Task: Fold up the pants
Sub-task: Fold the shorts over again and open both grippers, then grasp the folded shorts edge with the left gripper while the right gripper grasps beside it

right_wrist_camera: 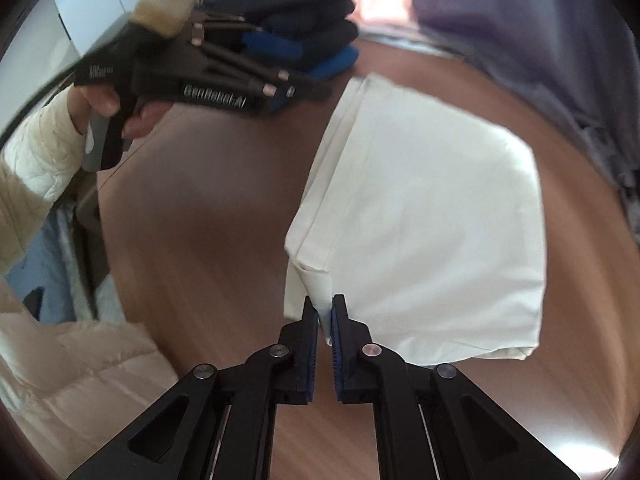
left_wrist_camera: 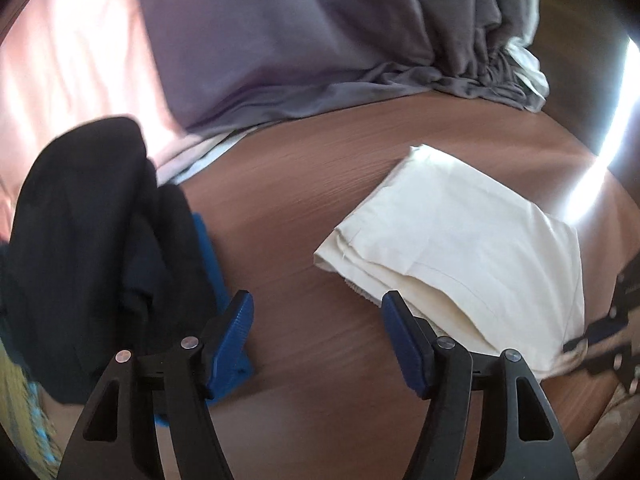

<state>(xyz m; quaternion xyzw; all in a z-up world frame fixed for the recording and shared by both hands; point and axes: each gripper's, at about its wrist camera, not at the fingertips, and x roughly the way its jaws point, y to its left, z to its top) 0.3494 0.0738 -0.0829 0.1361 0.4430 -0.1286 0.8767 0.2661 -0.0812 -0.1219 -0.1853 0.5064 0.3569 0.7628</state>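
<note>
Dark, navy-black garments [left_wrist_camera: 92, 232] sit piled at the left of the wooden worktop [left_wrist_camera: 304, 208], and the left hand-held gripper [left_wrist_camera: 318, 322] hangs just beside them with its blue-padded jaws spread wide and nothing between them. To its right, across a strip of bare wood, lie the cream pants [left_wrist_camera: 472, 248], already folded down to a compact, roughly rectangular packet; from this side their long axis seems to run away and up to the right, with the layered open edges facing the left hand-held gripper. Farther right, the right hand-held gripper [right_wrist_camera: 325, 312] is drawn nearly together on a small tuck of cream cloth at the packet's near edge, so it is plainly the closer of the two and the only one touching the pants [right_wrist_camera: 420, 220]. Behind them a grey draped fabric [left_wrist_camera: 320, 40] spills onto the worktop's far edge. By my judgement any next fold or shift pivots on that pinched near edge, with the left one needing to cross rightward to help.
</note>
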